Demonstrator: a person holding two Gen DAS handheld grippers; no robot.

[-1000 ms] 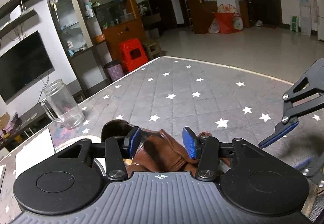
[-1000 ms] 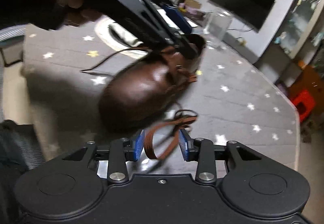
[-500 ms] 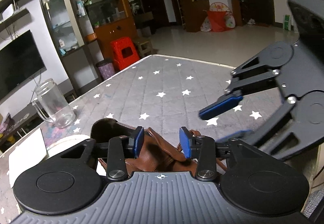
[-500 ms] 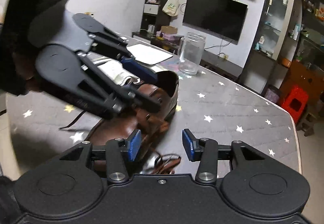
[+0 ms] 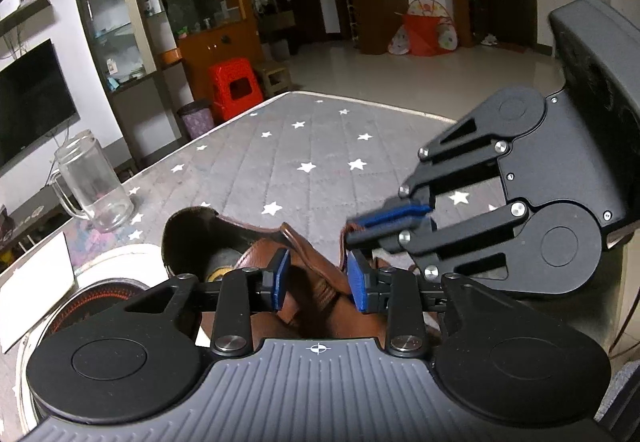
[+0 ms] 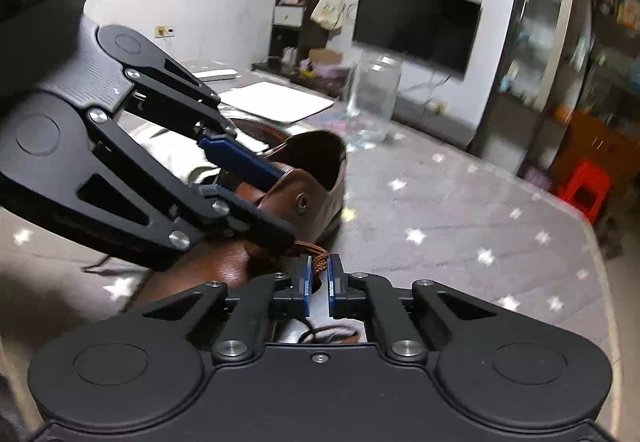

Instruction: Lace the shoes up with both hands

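Pads of right claw [image 6: 319, 279] are pinched shut on the brown lace [image 6: 318, 263], right by the shoe's [image 6: 308, 190] eyelet flap. Left claw [image 5: 318, 279] sits partly open astride the tongue/flap leather; can't tell if it's pressing. Shoe lies mid-desk [image 5: 280, 162] w/ its long axis running away from left claw, heel opening toward the glass jar [image 5: 94, 186] at the desk's left edge. Right claw is nearer the lace, so next pull prob. goes sideways off the eyelet, left steadying.

Shoe [image 5: 256, 258] on table [image 5: 320, 162], near jar [image 5: 92, 186]
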